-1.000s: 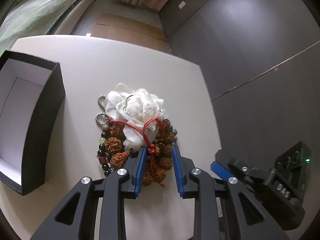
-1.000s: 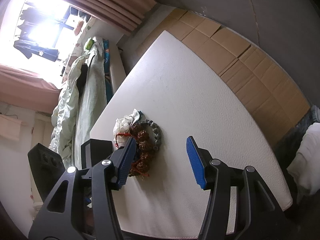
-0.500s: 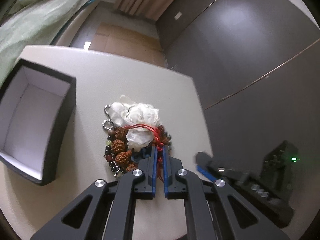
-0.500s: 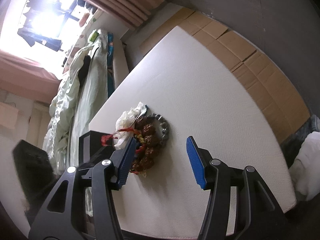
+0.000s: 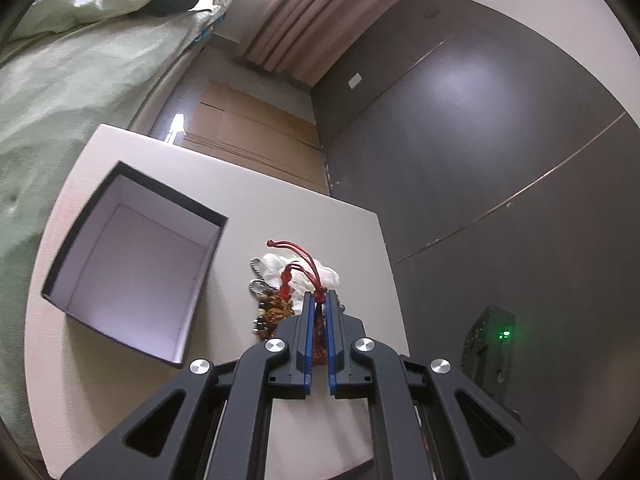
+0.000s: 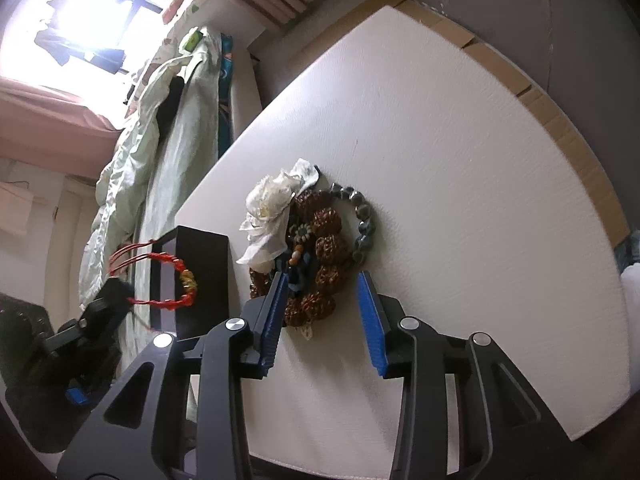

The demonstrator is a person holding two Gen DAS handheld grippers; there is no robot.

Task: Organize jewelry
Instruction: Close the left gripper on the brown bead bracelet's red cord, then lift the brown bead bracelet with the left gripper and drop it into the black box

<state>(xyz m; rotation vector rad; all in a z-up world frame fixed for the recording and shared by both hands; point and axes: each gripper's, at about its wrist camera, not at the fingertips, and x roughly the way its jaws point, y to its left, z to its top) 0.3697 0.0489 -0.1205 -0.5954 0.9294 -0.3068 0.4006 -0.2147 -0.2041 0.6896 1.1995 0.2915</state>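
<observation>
- A bedroom with a dark wall and a pale green quilted bed; a white table [image 6: 460, 152] carries the jewelry.
- The left gripper [image 5: 319, 300] is pressed together on the red cord bracelet [image 6: 176, 276], lifted clear of the pile, probably bound for the open black box [image 5: 132, 276] just beside.
- The bracelet hangs as a loop, its cord ends trailing away from the pads.
- The right gripper [image 6: 322, 286] is closing around the brown seed-bead bracelet [image 6: 320, 256], which lies flat in the heap against the white cloth [image 6: 276, 204]; the pads are not yet pressing.

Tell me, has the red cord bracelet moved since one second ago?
Yes. The left tool lifted the red cord bracelet off the jewelry pile, toward the black box.
</observation>
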